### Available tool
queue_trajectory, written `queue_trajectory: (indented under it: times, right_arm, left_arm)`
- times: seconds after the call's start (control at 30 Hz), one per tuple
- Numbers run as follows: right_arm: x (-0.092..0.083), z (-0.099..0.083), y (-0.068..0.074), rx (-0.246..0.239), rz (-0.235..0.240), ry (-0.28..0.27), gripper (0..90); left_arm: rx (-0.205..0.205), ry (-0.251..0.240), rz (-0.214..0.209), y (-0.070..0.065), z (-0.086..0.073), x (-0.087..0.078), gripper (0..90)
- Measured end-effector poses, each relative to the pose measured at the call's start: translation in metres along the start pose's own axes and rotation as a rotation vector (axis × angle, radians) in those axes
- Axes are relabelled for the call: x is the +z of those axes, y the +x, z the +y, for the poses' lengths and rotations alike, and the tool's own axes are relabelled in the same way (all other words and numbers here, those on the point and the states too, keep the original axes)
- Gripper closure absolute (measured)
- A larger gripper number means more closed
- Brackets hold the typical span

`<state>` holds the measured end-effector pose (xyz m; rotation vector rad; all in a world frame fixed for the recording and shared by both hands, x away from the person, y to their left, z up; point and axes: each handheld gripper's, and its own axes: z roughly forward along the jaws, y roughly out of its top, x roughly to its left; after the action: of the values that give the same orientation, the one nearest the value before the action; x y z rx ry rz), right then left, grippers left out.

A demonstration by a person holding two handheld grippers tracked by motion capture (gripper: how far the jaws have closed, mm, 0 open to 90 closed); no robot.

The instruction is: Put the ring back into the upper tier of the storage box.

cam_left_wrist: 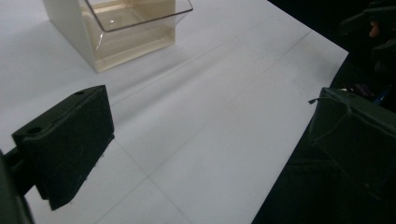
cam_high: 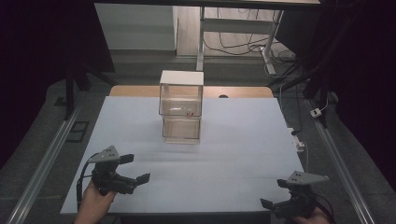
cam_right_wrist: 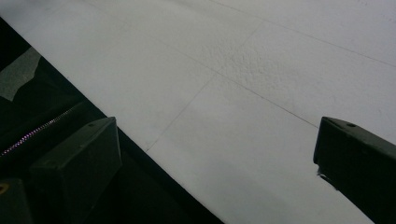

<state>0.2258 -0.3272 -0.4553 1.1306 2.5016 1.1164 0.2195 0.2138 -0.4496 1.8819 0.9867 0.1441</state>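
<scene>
High view: a white table [cam_high: 233, 154] with a stack of two clear plastic boxes standing upright near its far middle, the upper box [cam_high: 181, 93] sitting squarely on the lower box [cam_high: 181, 129]; a tiny red mark shows on the upper one's front. The left gripper [cam_high: 138, 169] is held at the near left of the table, jaws spread wide and holding nothing, well apart from the stack. The right gripper [cam_high: 275, 193] is at the near right edge, jaws likewise parted and empty, also well apart from the stack. In the left gripper view the lower box sits at the top left, beyond the open jaws, with bare white surface between. In the right gripper view the two jaws frame plain table and its dark near edge. The step in hand appears to be a reach toward the stack. To do it well, bring each gripper in level from its own side, keep the jaws wide until they straddle a wall of the upper box, and close gently, since clear plastic may slip or tip the stack.
</scene>
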Motion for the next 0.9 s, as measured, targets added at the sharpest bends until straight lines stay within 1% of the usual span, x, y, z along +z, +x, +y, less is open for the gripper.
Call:
queue_trajectory:
  times: [0.2,0.4,0.53,0.67,0.77,0.87,0.9]
  right_arm:
    - [0.0,0.0,0.0,-0.001,-0.001,-0.001,0.5]
    - [0.0,0.0,0.0,0.001,-0.004,0.0,0.6]
    - [0.0,0.0,0.0,0.001,-0.005,0.0,0.5]
    - [0.0,0.0,0.0,0.001,-0.005,0.002,0.5]
    - [0.0,0.0,0.0,0.0,-0.006,0.002,0.6]
    - [0.001,0.0,0.0,0.001,-0.005,0.003,0.5]
    - [0.0,0.0,0.0,0.001,-0.005,0.003,0.5]
  left_arm:
    - [-0.032,-0.001,0.021,0.002,-0.017,-0.016,0.0]
    - [-0.074,-0.017,0.044,0.006,-0.034,-0.032,0.0]
    - [-0.098,-0.02,0.06,0.008,-0.044,-0.041,0.0]
    - [-0.123,-0.016,0.074,0.01,-0.054,-0.046,0.0]
    - [-0.141,-0.009,0.076,0.012,-0.061,-0.048,0.0]
    - [-0.149,0.01,0.087,0.012,-0.065,-0.049,0.0]
    - [-0.149,0.007,0.09,0.011,-0.066,-0.05,0.0]
